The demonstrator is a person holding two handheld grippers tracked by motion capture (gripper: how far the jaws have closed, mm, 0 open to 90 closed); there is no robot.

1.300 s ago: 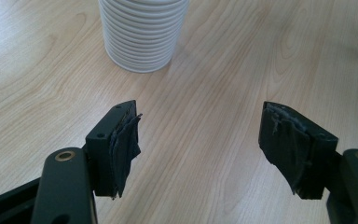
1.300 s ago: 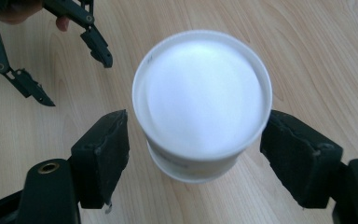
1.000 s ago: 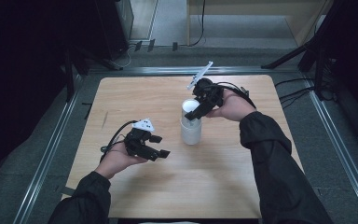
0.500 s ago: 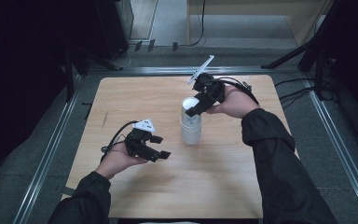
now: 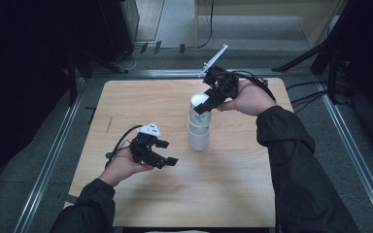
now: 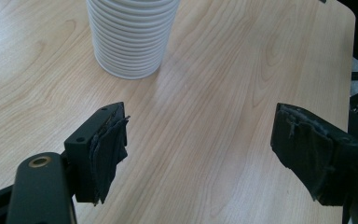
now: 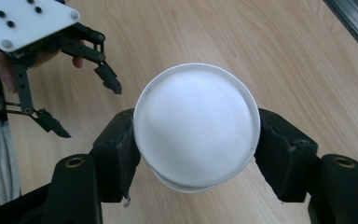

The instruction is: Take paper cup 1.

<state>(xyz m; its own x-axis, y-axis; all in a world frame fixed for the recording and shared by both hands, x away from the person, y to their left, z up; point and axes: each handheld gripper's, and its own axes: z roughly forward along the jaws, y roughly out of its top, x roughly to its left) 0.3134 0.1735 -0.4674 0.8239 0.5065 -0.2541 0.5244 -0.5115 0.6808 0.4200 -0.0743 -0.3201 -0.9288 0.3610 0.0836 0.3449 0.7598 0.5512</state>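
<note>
The top cup (image 5: 199,108) of a stack of white paper cups (image 5: 199,132) is gripped by the right gripper (image 5: 205,106), whose pads press on the cup's wall from opposite sides just under the rim. In the right gripper view the top cup (image 7: 196,126) is seen from above, its round mouth between the two black pads (image 7: 121,149), with the rim of a further cup showing just beneath it. The jaws have just been closing a little further on this cup. In the high view the top cup stands partly raised out of the stack, with the lower cups nested below it and the bottom one resting on the bench (image 5: 175,204).

The stack stands near the middle of the bench, slightly towards its far edge. The right hand (image 5: 247,99) is held just beyond the stack and to its right, with the gripper reaching in to the cup from that side.

The left gripper (image 5: 167,151) is held well apart from the stack, nearer the person and to the stack's left, close above the bench. Its jaws have just been opening and stand wide apart with nothing between them; in the left gripper view only bare bench (image 6: 200,140) lies between the pads (image 6: 109,149), and the ribbed base of the stack (image 6: 130,37) is seen ahead of them.
</note>
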